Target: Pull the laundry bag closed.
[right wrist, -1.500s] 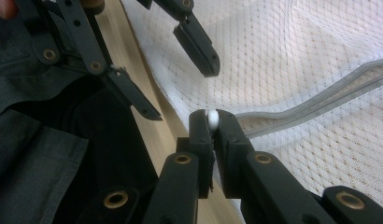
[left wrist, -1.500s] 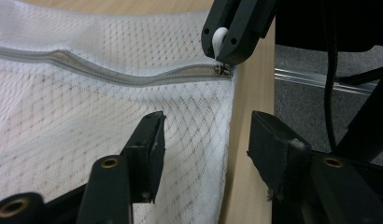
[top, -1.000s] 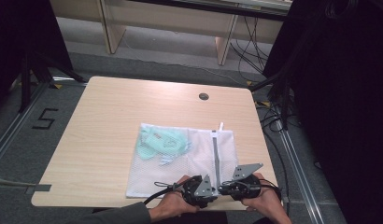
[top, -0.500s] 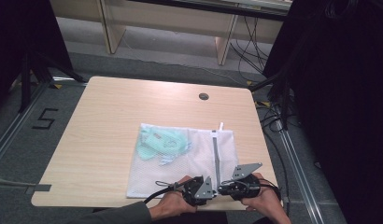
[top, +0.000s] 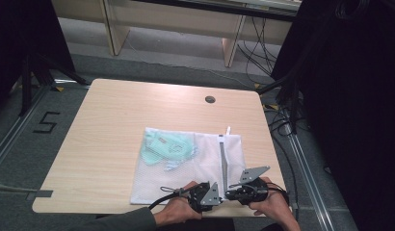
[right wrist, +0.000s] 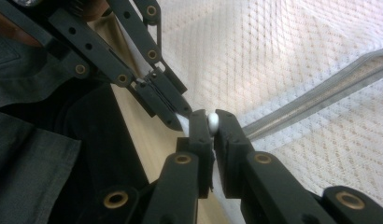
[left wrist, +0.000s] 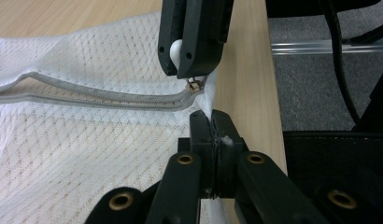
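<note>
- High view: A white mesh laundry bag (top: 186, 168) lay flat on the tabletop (top: 109, 125), toward my near edge, with a pale green garment (top: 166, 149) inside its far-left part. A grey zipper (top: 223, 161) ran from the bag's far edge down to its near corner. My left gripper (top: 216, 195) and my right gripper (top: 229, 194) sat just beside each other at that near corner, each in one of my hands, right at the tabletop's edge.
- Left gripper view: My left jaws had just been closing, and they stood pressed together on a pinch of the bag's white mesh at its corner (left wrist: 209, 114). Just beyond them my right jaws clamped a white bead-like zipper pull (left wrist: 176, 49), with the small metal slider (left wrist: 195, 84) hanging below at the zipper's end. The zipper tape looked parted farther along.
- Right gripper view: My right jaws were clamped on the white pull (right wrist: 212, 122). My left jaws came in from the upper left, gripping the white fabric just beside it, over the tabletop's edge.
</note>
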`<state>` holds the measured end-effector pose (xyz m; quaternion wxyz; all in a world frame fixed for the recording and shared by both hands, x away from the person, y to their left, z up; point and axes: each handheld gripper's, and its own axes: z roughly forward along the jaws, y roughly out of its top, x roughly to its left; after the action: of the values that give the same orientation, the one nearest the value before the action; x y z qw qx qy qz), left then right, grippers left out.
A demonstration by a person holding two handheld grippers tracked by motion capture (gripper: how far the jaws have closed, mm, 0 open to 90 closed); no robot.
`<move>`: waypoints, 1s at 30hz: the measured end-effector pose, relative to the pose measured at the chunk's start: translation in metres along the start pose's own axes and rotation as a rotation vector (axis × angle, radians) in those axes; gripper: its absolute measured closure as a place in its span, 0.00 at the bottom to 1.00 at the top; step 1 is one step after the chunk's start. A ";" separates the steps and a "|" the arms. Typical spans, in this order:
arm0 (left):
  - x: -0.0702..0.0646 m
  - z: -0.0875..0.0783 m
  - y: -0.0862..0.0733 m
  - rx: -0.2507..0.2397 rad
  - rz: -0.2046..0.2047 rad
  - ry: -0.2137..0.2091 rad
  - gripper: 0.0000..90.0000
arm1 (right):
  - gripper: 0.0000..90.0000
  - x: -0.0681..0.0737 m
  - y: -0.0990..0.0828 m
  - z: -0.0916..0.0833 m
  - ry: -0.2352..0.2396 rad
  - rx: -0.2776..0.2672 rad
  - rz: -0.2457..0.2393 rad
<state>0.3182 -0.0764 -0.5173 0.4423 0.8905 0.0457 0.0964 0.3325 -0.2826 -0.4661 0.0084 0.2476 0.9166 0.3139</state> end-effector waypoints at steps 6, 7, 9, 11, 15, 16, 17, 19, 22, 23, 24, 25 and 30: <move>0.000 0.000 0.000 0.003 0.011 -0.002 0.99 | 0.96 -0.003 0.000 0.003 0.009 0.007 -0.009; 0.000 0.000 0.000 0.004 0.012 -0.001 0.99 | 0.96 -0.004 0.000 0.004 0.010 0.009 -0.007; 0.000 0.000 0.000 0.008 0.013 -0.002 0.99 | 0.96 -0.004 0.000 0.004 0.010 0.017 0.007; -0.001 0.000 0.000 0.013 0.005 -0.011 0.99 | 0.96 -0.006 0.000 0.008 0.000 0.041 -0.001; -0.002 0.000 0.000 0.009 -0.001 -0.012 0.99 | 0.96 -0.007 0.000 0.008 0.006 0.045 0.011; -0.002 0.000 0.000 0.008 -0.003 -0.015 0.99 | 0.96 -0.007 0.000 0.009 0.008 0.044 0.010; -0.002 0.000 0.000 0.010 -0.003 -0.016 0.99 | 0.96 -0.008 0.000 0.010 0.006 0.045 -0.005; -0.002 0.000 0.000 0.011 -0.004 -0.016 0.99 | 0.96 -0.008 0.000 0.010 0.013 0.051 0.004; 0.000 0.000 0.000 0.012 0.009 -0.021 0.99 | 0.96 -0.010 0.001 0.011 0.005 0.062 -0.001; 0.000 0.000 -0.001 0.011 -0.009 -0.028 0.99 | 0.96 -0.010 0.001 0.013 0.005 0.060 -0.004; 0.000 0.000 -0.001 0.007 -0.012 -0.024 0.99 | 0.96 -0.009 0.001 0.012 0.011 0.066 0.009; 0.000 0.000 -0.001 0.009 -0.011 -0.024 0.99 | 0.96 -0.009 0.001 0.012 0.019 0.076 0.021; 0.000 0.000 -0.002 0.010 -0.007 -0.020 0.99 | 0.96 -0.013 0.002 0.014 0.015 0.064 0.002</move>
<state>0.3186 -0.0754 -0.5189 0.4388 0.8933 0.0450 0.0858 0.3469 -0.2791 -0.4776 -0.0069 0.2463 0.9260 0.2861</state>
